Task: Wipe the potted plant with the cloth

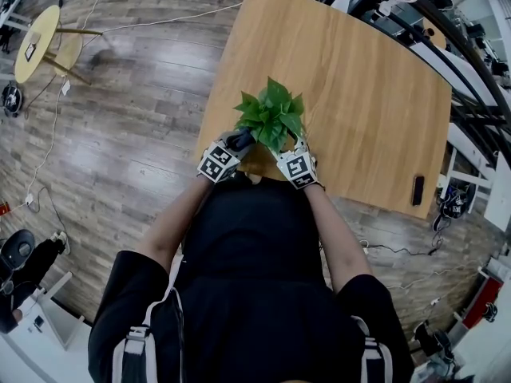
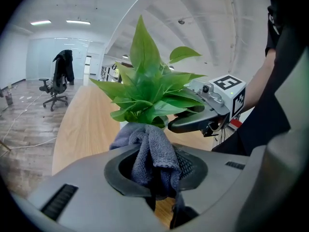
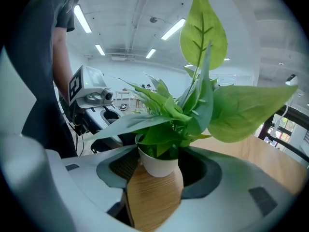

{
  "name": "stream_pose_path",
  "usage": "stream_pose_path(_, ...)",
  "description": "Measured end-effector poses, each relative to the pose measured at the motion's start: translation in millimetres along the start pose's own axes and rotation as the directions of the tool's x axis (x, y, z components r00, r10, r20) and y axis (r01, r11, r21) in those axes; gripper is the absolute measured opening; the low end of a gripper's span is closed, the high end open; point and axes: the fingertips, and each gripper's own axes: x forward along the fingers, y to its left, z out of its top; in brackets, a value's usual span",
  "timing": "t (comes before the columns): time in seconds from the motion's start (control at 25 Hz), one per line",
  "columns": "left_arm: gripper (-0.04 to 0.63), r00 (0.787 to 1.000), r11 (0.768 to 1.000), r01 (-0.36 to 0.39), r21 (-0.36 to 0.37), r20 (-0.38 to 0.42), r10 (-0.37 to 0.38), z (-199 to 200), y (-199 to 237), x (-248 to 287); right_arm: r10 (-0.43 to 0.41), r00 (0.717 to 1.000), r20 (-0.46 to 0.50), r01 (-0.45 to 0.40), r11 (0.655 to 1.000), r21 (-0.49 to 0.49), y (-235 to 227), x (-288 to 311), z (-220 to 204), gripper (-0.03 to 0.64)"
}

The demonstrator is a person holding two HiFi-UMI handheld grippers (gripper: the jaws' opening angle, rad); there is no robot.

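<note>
My left gripper [image 2: 155, 175] is clenching the cloth [image 2: 150, 146] under the plant [image 1: 271, 116]. My right gripper [image 3: 155, 182] is clasping the pot [image 3: 158, 164] by the table [image 1: 359, 94] edge, with open tabletop beyond.

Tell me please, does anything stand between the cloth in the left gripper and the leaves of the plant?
Nothing visible does. The cloth, clamped in the left gripper, sits right under the lowest leaves of the plant. The right gripper closes on the white pot from the other side.
</note>
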Motion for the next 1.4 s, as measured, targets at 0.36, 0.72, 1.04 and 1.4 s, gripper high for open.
stream_pose_path(0.36,0.115,0.997,0.995,-0.068,-0.070,0.028,0.070,3,22,-6,0.016,1.000,-0.007,-0.016,1.000,-0.008,29,-9,1,0.244)
stream_pose_path(0.72,0.115,0.994,0.993,-0.108,-0.043,0.000,0.108,3,29,-3,-0.067,0.997,-0.037,0.067,0.998,0.000,7,-24,-22,0.244)
stream_pose_path(1.04,0.115,0.995,0.994,-0.103,-0.023,-0.007,0.103,4,27,-2,-0.008,0.997,-0.076,0.000,0.995,-0.100,2,-5,-15,0.244)
stream_pose_path(1.4,0.115,0.999,0.999,-0.034,-0.033,-0.013,0.034,5,9,2,-0.036,0.998,-0.059,0.034,0.999,-0.040,-6,-6,-13,0.244)
